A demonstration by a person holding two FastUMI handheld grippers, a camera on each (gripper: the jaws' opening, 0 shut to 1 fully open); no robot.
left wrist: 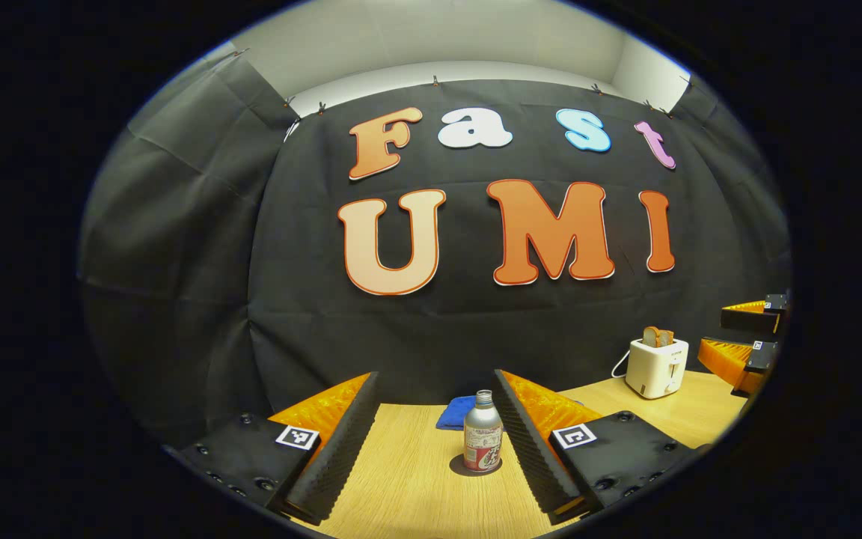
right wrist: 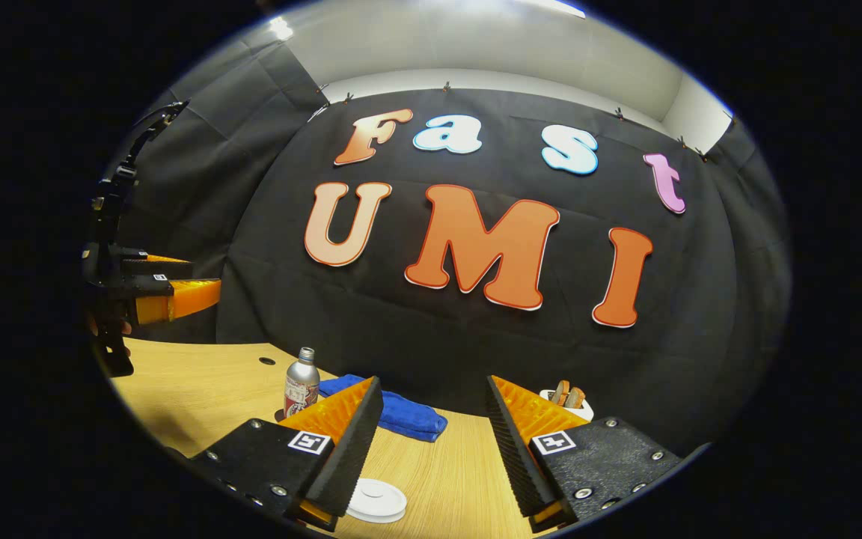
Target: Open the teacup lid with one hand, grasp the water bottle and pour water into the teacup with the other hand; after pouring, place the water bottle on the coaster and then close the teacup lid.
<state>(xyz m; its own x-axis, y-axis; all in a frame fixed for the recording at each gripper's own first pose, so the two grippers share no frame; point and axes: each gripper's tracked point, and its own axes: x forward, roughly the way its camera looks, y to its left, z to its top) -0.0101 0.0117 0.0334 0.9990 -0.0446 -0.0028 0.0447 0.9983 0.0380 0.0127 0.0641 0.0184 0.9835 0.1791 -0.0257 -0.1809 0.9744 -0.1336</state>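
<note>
Left gripper view puts my left gripper (left wrist: 437, 457) nearest, jaws wide apart and holding nothing. Just beyond them the silver metal water bottle with a red label (left wrist: 483, 442) stands upright on a dark round coaster (left wrist: 475, 466) on the pale wooden table (left wrist: 401, 486). A folded blue cloth (left wrist: 455, 412) lies behind it, and a white toaster with a slice in its slot (left wrist: 656, 366) stands farther right.

In the right gripper view my right gripper (right wrist: 431, 457) is likewise spread and empty; a white round lid (right wrist: 376, 499) lies flat just under its near finger.

The bottle looks already set down, so I judge closing the cup is next: I'd lower squarely over the lid's knob and pinch gently. I can't see the teacup itself.
</note>
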